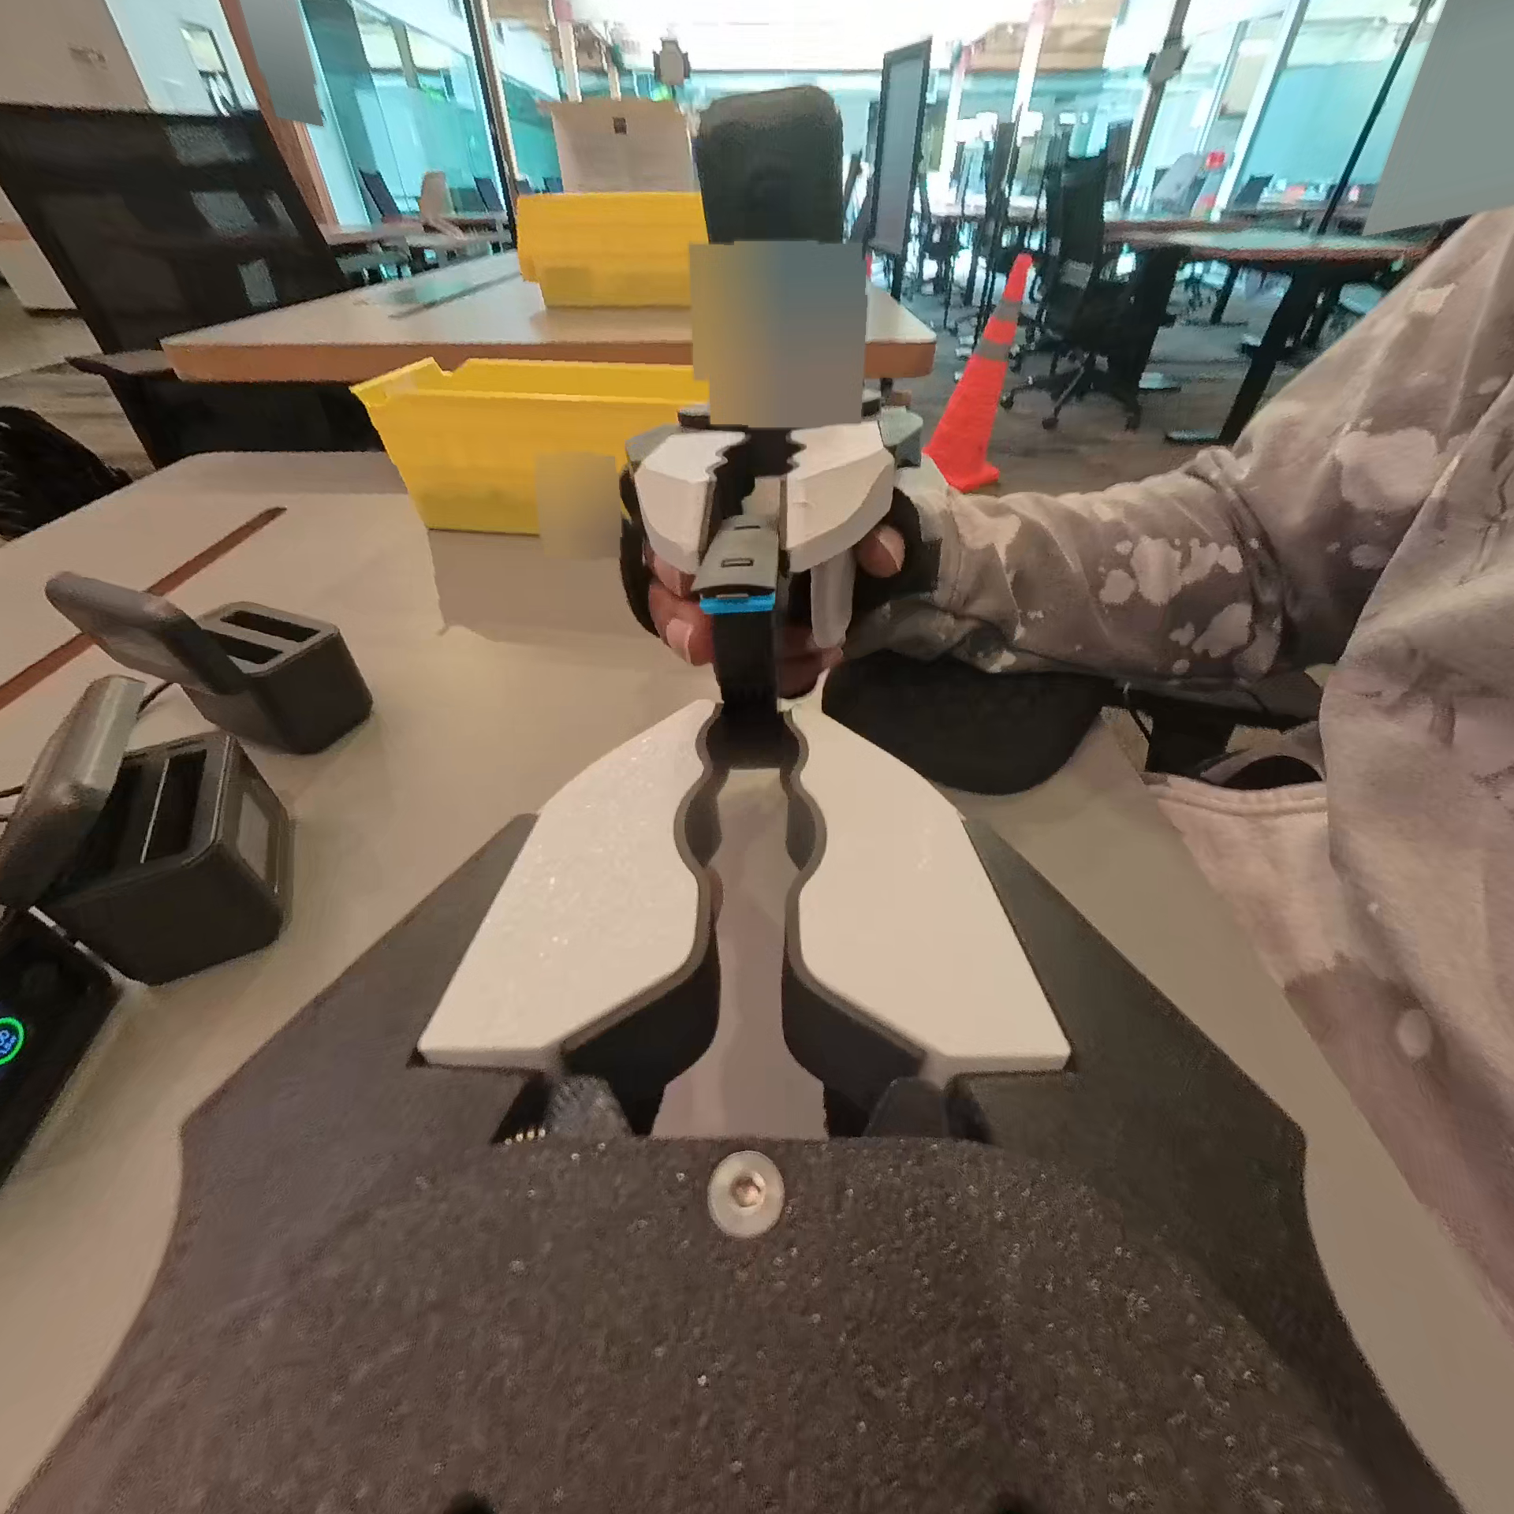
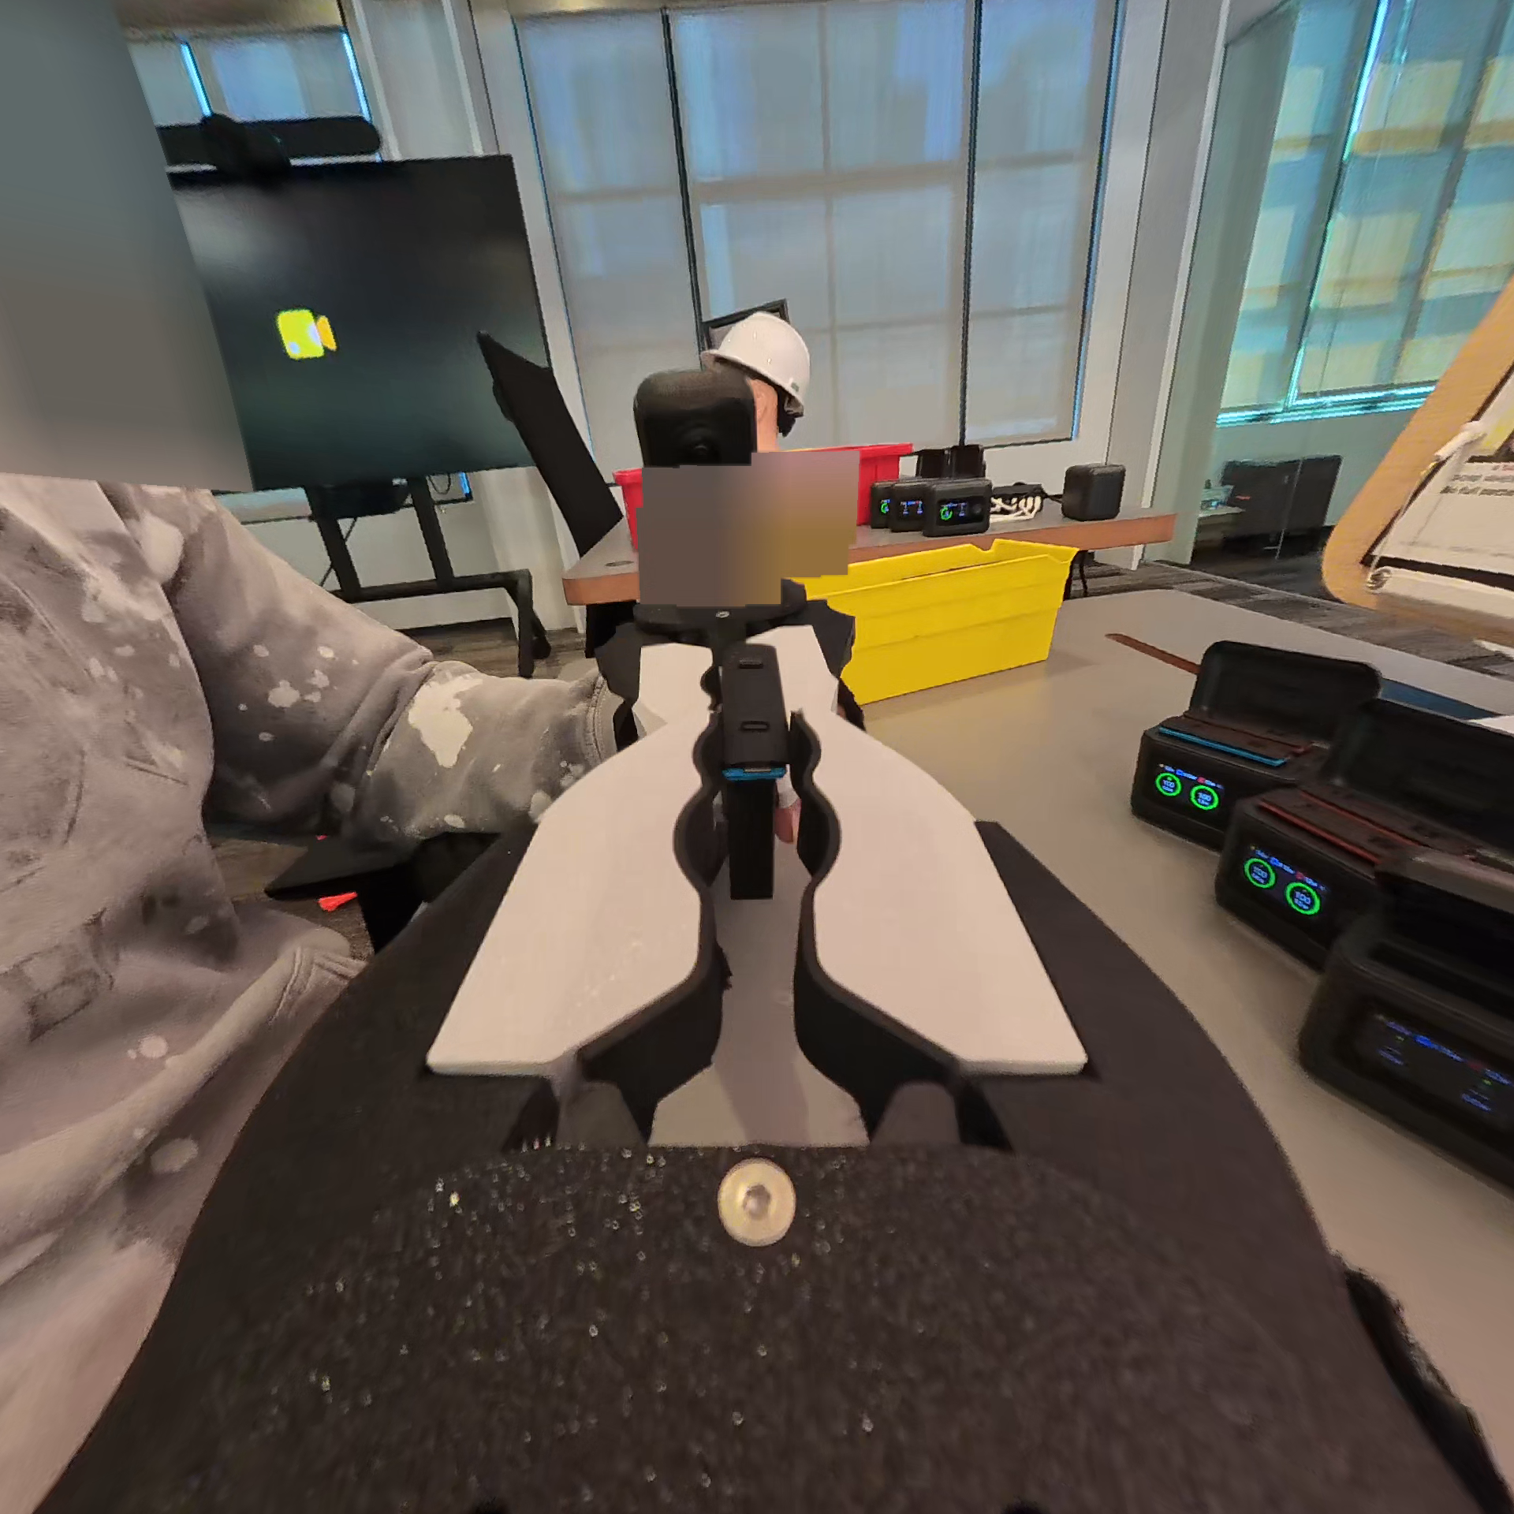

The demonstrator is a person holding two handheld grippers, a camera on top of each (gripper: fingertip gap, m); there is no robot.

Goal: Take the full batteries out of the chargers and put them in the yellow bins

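A black battery with a blue band point(image 1: 741, 610) hangs in the air between my two grippers, which face each other over the grey table point(image 1: 491, 737). My left gripper point(image 1: 750, 721) is closed on its near end. My right gripper point(image 2: 750, 737) is closed on its other part point(image 2: 750, 819), past the blue band. A yellow bin point(image 1: 491, 442) stands behind them at the table's far edge; it also shows in the right wrist view point(image 2: 950, 614). Open black chargers point(image 1: 270, 672) point(image 1: 180, 852) sit on the table; others with lit green rings point(image 2: 1229, 762) point(image 2: 1327, 868) sit on the table at the right of the right wrist view.
A second yellow bin point(image 1: 606, 246) stands on the far table. A person's mottled grey sleeve point(image 1: 1147, 557) reaches to the right gripper. An orange cone point(image 1: 983, 385) and office chairs stand on the floor. A red bin point(image 2: 885, 467) and more chargers point(image 2: 942, 504) sit on another table. My two grippers' fingertips are within a few centimetres of each other.
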